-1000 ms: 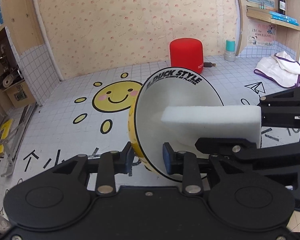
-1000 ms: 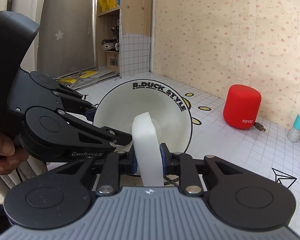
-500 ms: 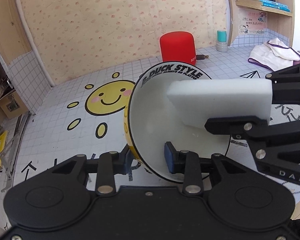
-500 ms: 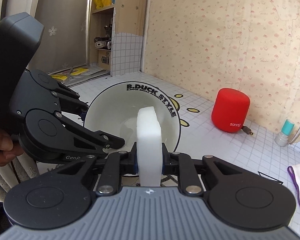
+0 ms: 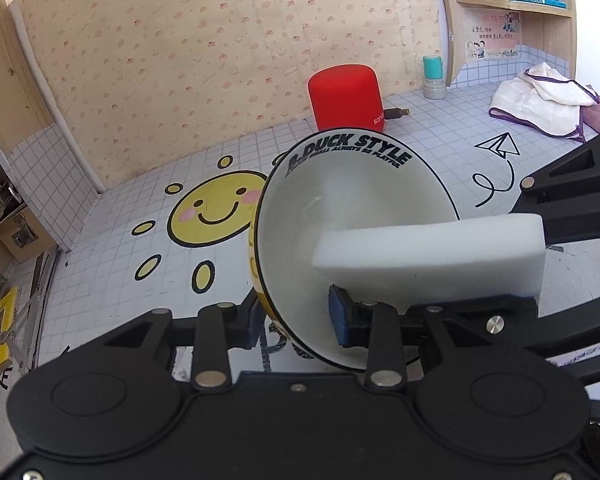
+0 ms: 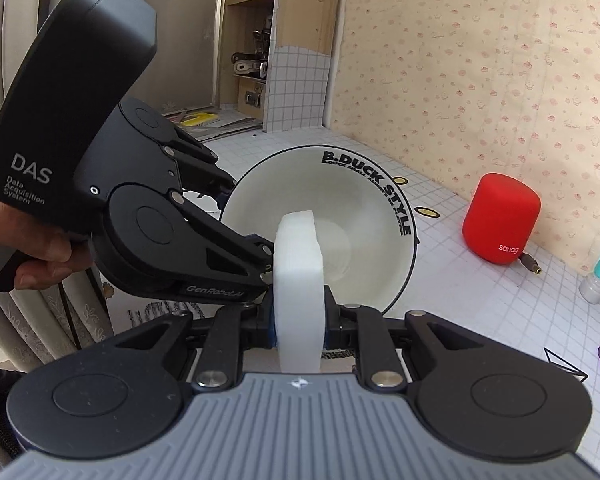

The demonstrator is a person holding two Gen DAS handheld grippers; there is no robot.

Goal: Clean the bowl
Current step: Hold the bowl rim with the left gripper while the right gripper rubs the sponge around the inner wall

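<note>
- Since a moment earlier, the white foam sponge block (image 5: 428,256) had swung lower inside the one white-lined, yellow-sided bowl (image 5: 352,216).
- Left gripper (image 5: 296,320) pinched the bowl's rim, holding it tilted above the tiled tabletop (image 5: 120,248).
- Right gripper (image 6: 300,320) stood closed on the one sponge.
- One red cylindrical speaker (image 6: 502,218) stood behind.

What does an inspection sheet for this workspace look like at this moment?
Surface: white grid-pattern table with sun and paper-plane drawings.
Job's things: bowl tilted on edge; white sponge reaching inside it.
Clutter: red speaker, teal-capped bottle, white cloth.
Grippers: left gripper shut on the bowl's rim; right gripper shut on the sponge.
Cables: plug end beside the speaker.
Surroundings: patterned wall, wooden shelves.
</note>
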